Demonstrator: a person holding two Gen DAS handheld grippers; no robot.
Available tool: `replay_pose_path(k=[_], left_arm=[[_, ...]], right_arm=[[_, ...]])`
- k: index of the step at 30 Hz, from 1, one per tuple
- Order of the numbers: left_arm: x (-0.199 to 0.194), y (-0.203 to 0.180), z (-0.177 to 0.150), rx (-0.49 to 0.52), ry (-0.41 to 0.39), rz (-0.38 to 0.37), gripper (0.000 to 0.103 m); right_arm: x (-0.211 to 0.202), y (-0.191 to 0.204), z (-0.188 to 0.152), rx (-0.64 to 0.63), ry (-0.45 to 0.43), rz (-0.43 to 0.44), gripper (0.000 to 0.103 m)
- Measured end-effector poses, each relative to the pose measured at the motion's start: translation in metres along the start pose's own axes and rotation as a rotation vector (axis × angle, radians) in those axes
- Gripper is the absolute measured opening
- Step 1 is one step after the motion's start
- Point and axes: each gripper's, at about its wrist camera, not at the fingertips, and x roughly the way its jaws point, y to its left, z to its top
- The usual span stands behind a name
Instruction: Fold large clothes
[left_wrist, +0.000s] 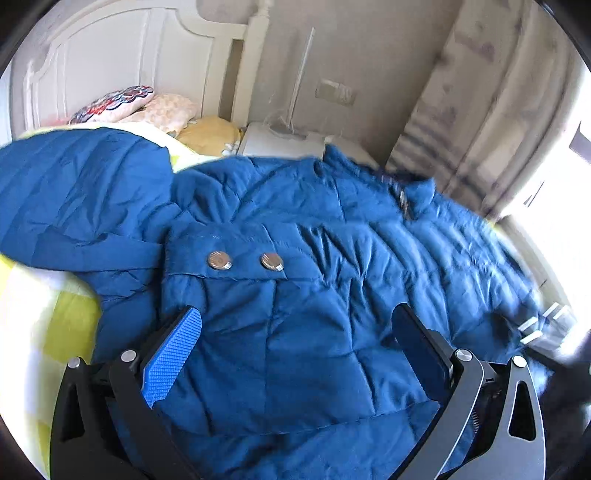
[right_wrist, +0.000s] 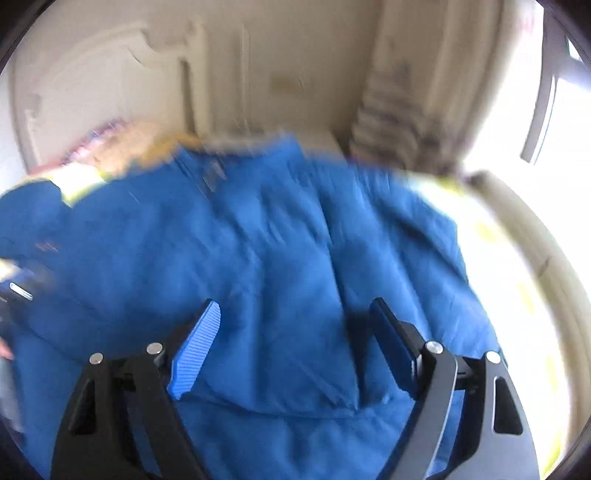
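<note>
A blue quilted coat (left_wrist: 295, 229) lay spread across a bed.

Two metal snaps (left_wrist: 245, 260) sat on a flap near its middle. The left gripper (left_wrist: 295, 339) and right gripper (right_wrist: 291, 339) each hung over the fabric, jaws apart, nothing clamped. Yellow-green bedding (left_wrist: 44, 314) showed beside it; pillows (left_wrist: 147, 107) lay against the white headboard (left_wrist: 110, 55).

Pillows (left_wrist: 147, 107) lie against a white headboard (left_wrist: 110, 55), beside curtains (left_wrist: 480, 110).

No legible text, label, brand, number or sign anywhere in either wrist view; right view heavily blurred.
</note>
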Motion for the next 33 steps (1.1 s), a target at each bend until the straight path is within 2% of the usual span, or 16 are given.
replay_pose_path(k=[2, 6, 8, 11, 13, 15, 20, 21, 22, 23, 24, 25, 26, 27, 30, 33], left_arm=[[-0.011, 0.013, 0.003, -0.069, -0.05, -0.019, 0.099], [-0.045, 0.065, 0.009, -0.333, -0.195, -0.049, 0.099], [-0.065, 0.107, 0.01, -0.527, -0.262, -0.081, 0.099], [-0.089, 0.183, 0.008, -0.828, -0.352, -0.077, 0.099], [-0.097, 0.229, 0.008, -0.969, -0.383, -0.064, 0.099], [-0.101, 0.262, 0.015, -1.025, -0.414, -0.05, 0.099], [-0.091, 0.323, 0.06, -1.023, -0.386, 0.013, 0.099], [-0.086, 0.333, 0.065, -1.023, -0.38, 0.015, 0.093], [-0.083, 0.337, 0.068, -1.014, -0.382, 0.019, 0.083], [-0.08, 0.339, 0.071, -0.987, -0.387, 0.011, 0.057], [-0.076, 0.341, 0.073, -0.963, -0.375, -0.027, 0.023], [-0.072, 0.342, 0.074, -0.947, -0.337, -0.051, 0.012], [-0.076, 0.338, 0.073, -0.927, -0.356, -0.045, 0.009], [-0.087, 0.325, 0.075, -0.863, -0.412, -0.022, 0.006], [-0.108, 0.277, 0.091, -0.667, -0.463, 0.025, 0.004], [-0.132, 0.177, 0.116, -0.34, -0.516, 0.018, 0.004]], right_arm=[[0.0, -0.007, 0.0, 0.019, -0.003, 0.014, 0.083], [0.001, -0.007, -0.001, 0.011, -0.006, 0.004, 0.083], [-0.001, -0.008, -0.003, 0.025, -0.01, 0.021, 0.083], [-0.002, -0.008, -0.002, 0.03, -0.011, 0.03, 0.083], [-0.004, -0.009, -0.005, 0.028, -0.01, 0.028, 0.083], [0.001, -0.007, 0.001, 0.025, -0.009, 0.028, 0.083], [0.0, -0.005, 0.0, 0.017, -0.006, 0.024, 0.083], [0.001, -0.005, 0.001, 0.017, -0.006, 0.025, 0.083], [0.001, -0.005, 0.001, 0.018, -0.006, 0.027, 0.083], [0.001, -0.005, 0.001, 0.018, -0.006, 0.026, 0.083], [0.001, -0.005, 0.001, 0.018, -0.005, 0.028, 0.083], [0.001, -0.005, 0.001, 0.018, -0.006, 0.027, 0.083], [0.001, -0.005, 0.001, 0.018, -0.006, 0.027, 0.083], [0.0, -0.006, 0.001, 0.019, -0.008, 0.028, 0.083], [-0.004, -0.006, -0.001, 0.033, -0.031, 0.034, 0.082], [-0.023, -0.017, -0.003, 0.114, -0.14, 0.024, 0.079]])
